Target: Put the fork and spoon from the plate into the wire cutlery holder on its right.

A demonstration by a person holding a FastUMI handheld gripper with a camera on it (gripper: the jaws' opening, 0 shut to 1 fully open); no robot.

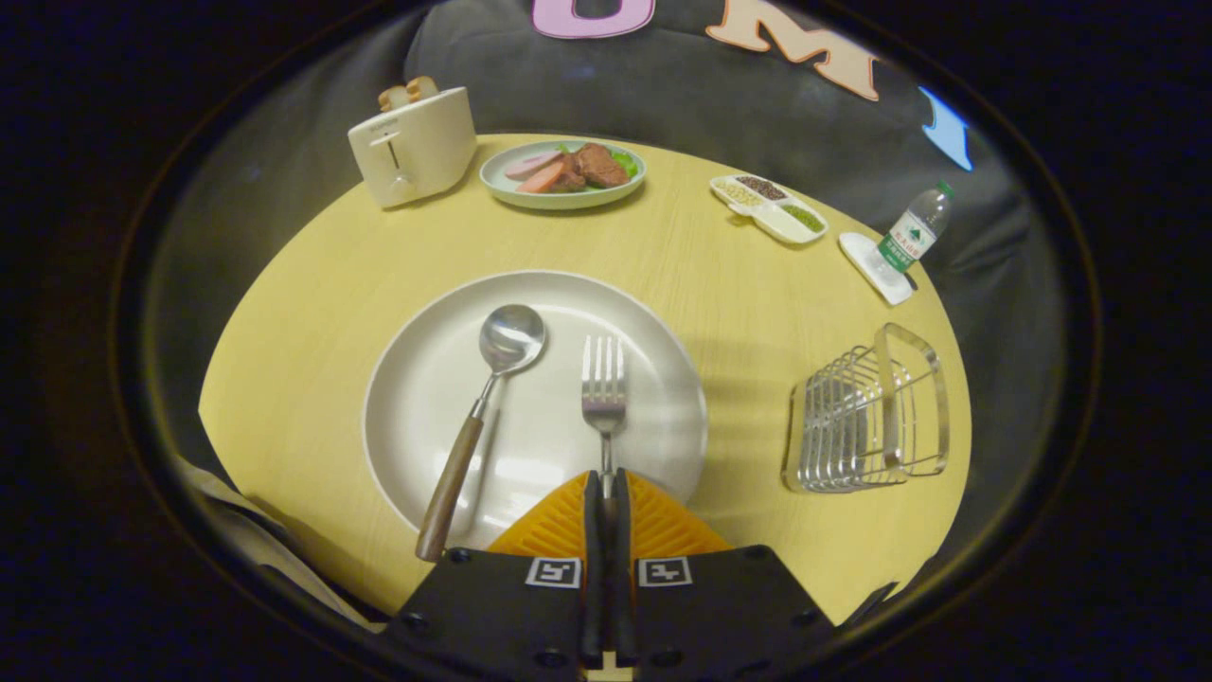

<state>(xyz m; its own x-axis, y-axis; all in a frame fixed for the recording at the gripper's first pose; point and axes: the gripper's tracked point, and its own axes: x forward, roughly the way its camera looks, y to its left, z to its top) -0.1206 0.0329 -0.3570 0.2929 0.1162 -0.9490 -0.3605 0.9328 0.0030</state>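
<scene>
Tongs (606, 488) closed down to a narrow slit, fingers pressed on the fork (603, 388) handle; tines and neck project straight ahead of the tips, over the white plate (426, 379). Whether the fork rests on the plate or is just lifted: cannot tell.

Spoon (492, 398) ahead and left of the fingers, bowl far end, wooden handle angled back toward the tongs, lying on the same plate, apart from the fork.

Wire cutlery holder (866, 417) ahead and to the right, on the yellow table (312, 313), well clear of the plate rim, apparently tilted or lying with the open mouth facing roughly toward the plate; exact attitude uncertain through the fisheye.

Step in hand, judged: carrying the fork to the holder. Advice:
- Keep the squeeze firm; a thin metal handle is likely to pivot in the grip.
- Lift clear of the plate rim before swinging right.
- Line up with the holder's mouth, lower inside the wires, then release.
- Avoid nudging the holder; light wire, likely to slide.

Beyond, far side: toaster (412, 142), plate of food (563, 175), divided dish (769, 208), bottle (914, 232). No part in this.
</scene>
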